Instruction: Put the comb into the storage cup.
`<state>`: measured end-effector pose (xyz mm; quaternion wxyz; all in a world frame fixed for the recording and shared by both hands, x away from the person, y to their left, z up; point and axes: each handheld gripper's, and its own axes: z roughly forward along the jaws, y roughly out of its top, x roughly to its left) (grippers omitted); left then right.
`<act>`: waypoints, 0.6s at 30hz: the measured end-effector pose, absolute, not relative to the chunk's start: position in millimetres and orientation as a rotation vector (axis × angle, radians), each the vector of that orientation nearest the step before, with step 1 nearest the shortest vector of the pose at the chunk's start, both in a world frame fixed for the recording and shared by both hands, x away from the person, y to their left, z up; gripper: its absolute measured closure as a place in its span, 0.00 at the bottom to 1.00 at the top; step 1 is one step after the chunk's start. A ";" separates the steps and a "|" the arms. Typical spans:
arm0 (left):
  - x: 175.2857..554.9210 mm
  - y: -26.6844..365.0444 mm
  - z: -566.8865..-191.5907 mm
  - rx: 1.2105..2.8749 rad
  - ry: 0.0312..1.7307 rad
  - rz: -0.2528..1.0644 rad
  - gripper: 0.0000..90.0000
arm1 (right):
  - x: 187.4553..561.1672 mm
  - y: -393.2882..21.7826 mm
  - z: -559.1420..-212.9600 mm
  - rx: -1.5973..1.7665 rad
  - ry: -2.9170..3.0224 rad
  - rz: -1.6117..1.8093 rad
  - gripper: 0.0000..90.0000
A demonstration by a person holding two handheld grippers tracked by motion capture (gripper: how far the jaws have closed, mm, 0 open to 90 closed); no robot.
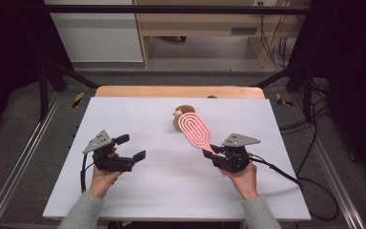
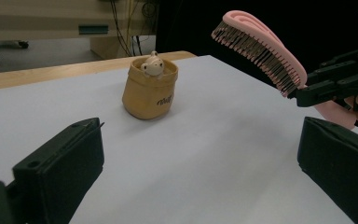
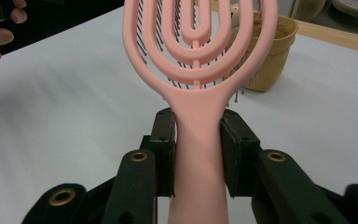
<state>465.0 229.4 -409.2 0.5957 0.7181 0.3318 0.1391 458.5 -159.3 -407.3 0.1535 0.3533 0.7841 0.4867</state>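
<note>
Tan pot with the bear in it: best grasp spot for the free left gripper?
Grip the tan pot across its outer walls just below the rim, coming level from the left gripper side. It stands upright, its opening is taken up by the bear figure, and that side is unobstructed.

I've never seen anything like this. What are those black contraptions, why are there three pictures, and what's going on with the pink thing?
No robot here: a person holds a hand-operated clamp in each hand. The high view looks down on the white table; the other two pictures come from small cameras riding on each clamp. The right tool is shut on the handle of a pink hairbrush, held above the table, bristles down. The left tool is open and holds nothing. On the table stands a tan pot with a small figure peeking out.
</note>
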 end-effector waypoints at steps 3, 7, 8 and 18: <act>465.6 225.8 -408.1 1.668 0.766 0.320 0.01 | 458.4 -159.1 -407.5 1.013 2.244 1.398 0.77; 467.0 217.7 -406.1 1.661 0.757 0.304 0.00 | 457.7 -158.8 -407.7 1.014 2.240 1.408 0.77; 467.0 217.7 -406.1 1.661 0.757 0.304 0.00 | 457.7 -158.8 -407.7 1.014 2.240 1.408 0.77; 469.6 204.2 -406.2 1.667 0.749 0.282 0.00 | 456.5 -158.1 -408.8 1.014 2.242 1.401 0.77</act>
